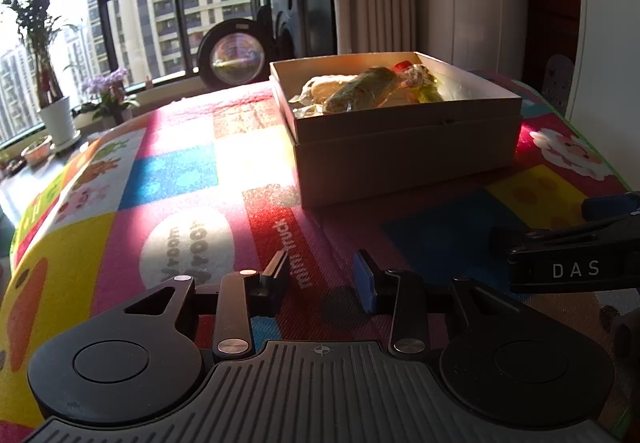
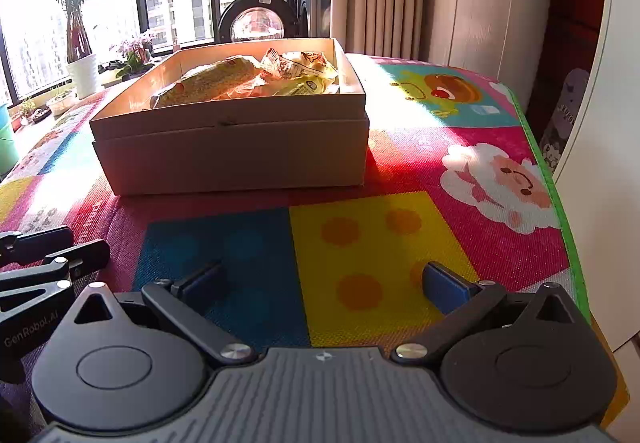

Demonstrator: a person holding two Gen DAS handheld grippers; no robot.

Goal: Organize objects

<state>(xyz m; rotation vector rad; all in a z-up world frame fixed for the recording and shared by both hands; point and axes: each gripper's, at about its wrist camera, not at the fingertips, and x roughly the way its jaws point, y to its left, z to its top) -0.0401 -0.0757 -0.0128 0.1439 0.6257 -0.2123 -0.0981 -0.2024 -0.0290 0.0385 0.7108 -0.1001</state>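
On the bright cartoon-print mat (image 2: pixel 400 163) covering the worktop sits an open cardboard box (image 2: pixel 232 147), lid off & nested under the base by the look of it, w/ several plastic-wrapped snack packs (image 2: pixel 248 81) piled inside; a long greenish wrapped roll (image 1: pixel 360 91) lies diagonally on top in the left wrist view. No loose items visible on the mat, so sorting looks mostly done, or the box itself is next to be moved; can't tell which. Left claw (image 1: pixel 324 281) is partly spread, nothing between the pads, hovering low over the mat well short of the box. Right claw (image 2: pixel 322 283) is spread wide, also empty, near the mat & facing the box's long front wall. The two claws are side by side, each showing at the edge of the other's view. Handling guess: packs are light, crinkly, slippery film, contents prob crushable, so pinch at the sealed ends or mid-body w/ gentle force. Box is stiff-ish card but thin-walled; a one-wall pinch may flex or tip it, so better to take opposite short walls w/ both claws, low near the doubled rim.
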